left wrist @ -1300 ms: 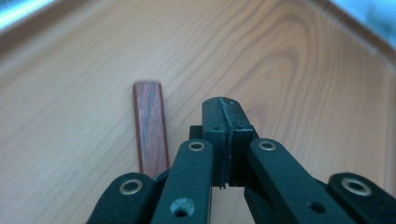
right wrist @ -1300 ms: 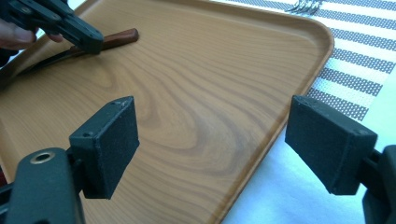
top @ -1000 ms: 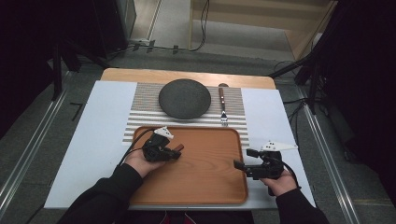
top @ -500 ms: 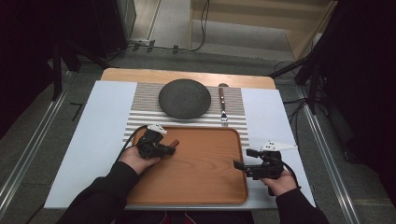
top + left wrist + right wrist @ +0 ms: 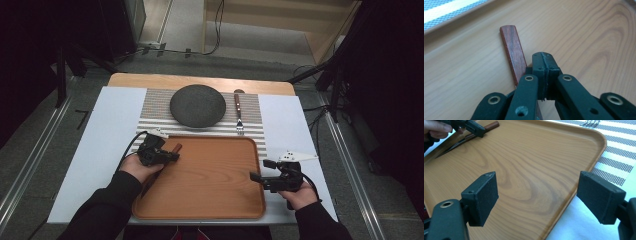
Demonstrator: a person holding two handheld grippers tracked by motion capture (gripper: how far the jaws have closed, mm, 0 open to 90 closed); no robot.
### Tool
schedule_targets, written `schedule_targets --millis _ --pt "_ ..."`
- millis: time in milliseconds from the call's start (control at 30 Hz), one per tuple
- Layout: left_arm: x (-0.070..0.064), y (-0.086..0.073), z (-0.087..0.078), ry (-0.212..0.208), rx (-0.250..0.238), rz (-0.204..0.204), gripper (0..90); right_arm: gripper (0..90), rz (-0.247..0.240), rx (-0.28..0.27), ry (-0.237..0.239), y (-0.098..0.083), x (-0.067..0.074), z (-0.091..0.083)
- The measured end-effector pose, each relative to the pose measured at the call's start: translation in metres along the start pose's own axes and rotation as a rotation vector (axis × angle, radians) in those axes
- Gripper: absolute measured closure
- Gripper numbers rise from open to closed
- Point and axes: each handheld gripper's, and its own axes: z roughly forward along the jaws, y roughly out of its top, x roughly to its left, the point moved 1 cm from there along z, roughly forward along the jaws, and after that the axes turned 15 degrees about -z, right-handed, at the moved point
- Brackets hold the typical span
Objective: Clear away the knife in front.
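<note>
With plate [image 5: 197,105] and fork [image 5: 239,113] already on the mat at twelve o'clock, our left gripper [image 5: 170,157] holds the knife [image 5: 513,52] on the tray [image 5: 210,205] at nine, jaws shut, while our right gripper [image 5: 253,176] waits wide, empty.

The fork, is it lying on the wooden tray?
No, the fork lies on the striped placemat to the right of the dark plate, beyond the far rim of the tray.

Black sleeves cover both forearms; 2 black tongs, left tongs [image 5: 169,156] and right tongs [image 5: 256,176], have brass-coloured rivets, black cables, grey triangular plates.
</note>
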Motion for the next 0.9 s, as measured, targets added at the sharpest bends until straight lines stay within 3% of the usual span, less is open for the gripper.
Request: schedule_targets --millis 900 --pt "0.033 -0.004 -0.024 0.055 -0.053 -0.074 90.0 15.4 -0.001 -0.004 0.005 0.001 0.0 0.0"
